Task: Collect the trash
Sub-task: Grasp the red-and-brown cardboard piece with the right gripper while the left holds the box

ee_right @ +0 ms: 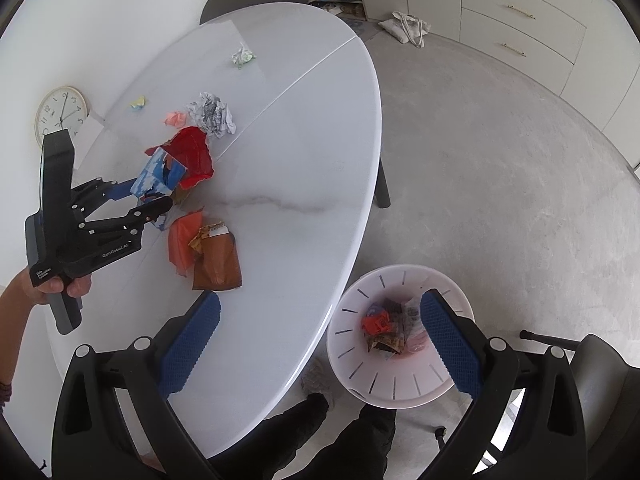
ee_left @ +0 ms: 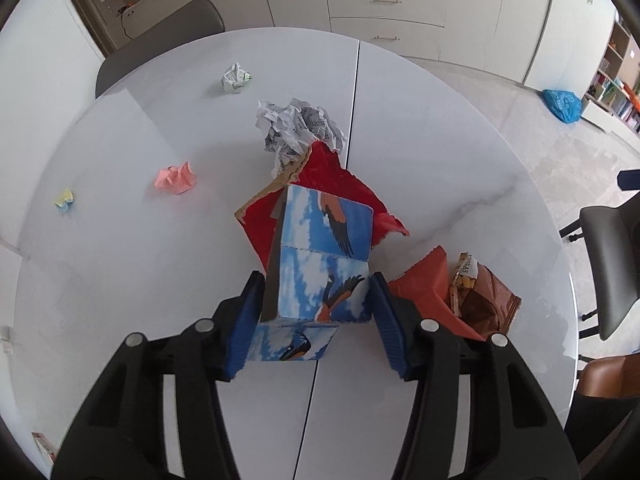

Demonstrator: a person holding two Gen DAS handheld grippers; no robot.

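A blue carton printed with birds and clouds (ee_left: 320, 248) (ee_right: 156, 176) lies on the white round table (ee_left: 440, 160) on top of a torn red wrapper (ee_left: 332, 176). My left gripper (ee_left: 316, 280) (ee_right: 148, 196) has a pad against each side of the carton and is shut on it. Crumpled newspaper (ee_left: 298, 124), a pink paper ball (ee_left: 176, 178), a yellow scrap (ee_left: 65, 199) and a green-white wad (ee_left: 236, 77) lie beyond. An orange wrapper (ee_left: 424, 280) and a brown snack bag (ee_left: 484, 300) lie at the right. My right gripper (ee_right: 320, 300) hangs open and empty over the table edge, beside the white bin (ee_right: 400, 396), which holds several pieces of trash.
Grey chairs stand at the far side (ee_left: 160, 40) and right (ee_left: 612, 260) of the table. The person's dark legs (ee_right: 320, 432) are between table and bin. A blue bag (ee_left: 562, 104) lies on the floor near shelves. A wall clock (ee_right: 62, 114) leans behind the table.
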